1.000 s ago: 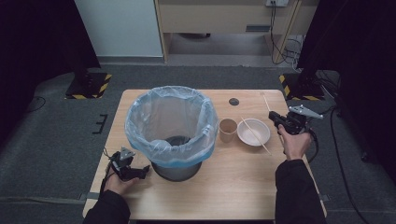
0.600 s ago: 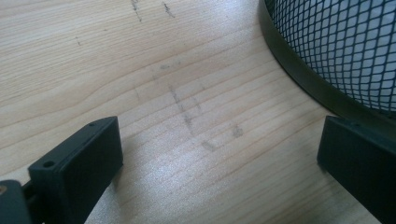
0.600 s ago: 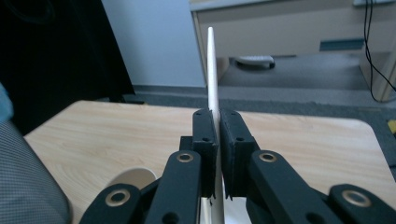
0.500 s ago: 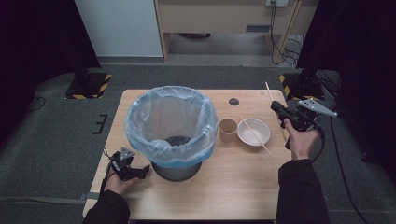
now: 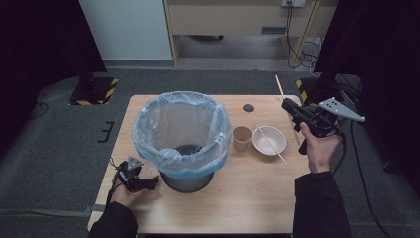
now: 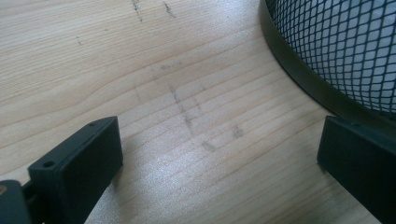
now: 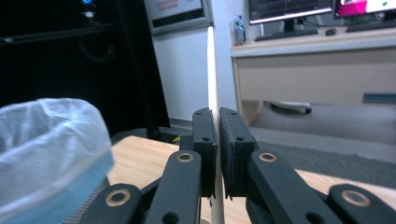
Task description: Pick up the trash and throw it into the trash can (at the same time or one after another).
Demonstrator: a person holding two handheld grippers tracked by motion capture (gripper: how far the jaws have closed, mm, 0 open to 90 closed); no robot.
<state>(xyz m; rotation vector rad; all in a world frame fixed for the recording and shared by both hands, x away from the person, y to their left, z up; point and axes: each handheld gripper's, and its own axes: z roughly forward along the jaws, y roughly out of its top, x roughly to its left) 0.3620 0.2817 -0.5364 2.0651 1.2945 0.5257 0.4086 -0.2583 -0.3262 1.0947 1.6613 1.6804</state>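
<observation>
My right gripper (image 5: 289, 105) is raised over the table's right edge, shut on a thin wooden chopstick (image 5: 280, 88) that stands tilted, its upper end pointing away from me. In the right gripper view the jaws (image 7: 218, 114) pinch that chopstick (image 7: 212, 70) upright between them. A second chopstick (image 5: 270, 144) lies across a white bowl (image 5: 262, 137), with a paper cup (image 5: 241, 138) to its left. My left gripper (image 5: 148, 182) rests on the table by the foot of the mesh bin (image 5: 182, 134). Its jaws (image 6: 219, 135) stand wide apart over bare wood, beside the bin's black base (image 6: 299, 74).
The bin is lined with a pale blue bag (image 7: 46, 140) and takes up the middle of the wooden table (image 5: 247, 198). A small dark disc (image 5: 248, 107) lies behind the cup. Cables and a desk stand beyond the far edge.
My right hand has risen with the chopstick, lifting it well off the table and more upright. The left hand and gripper have stayed where they were.
</observation>
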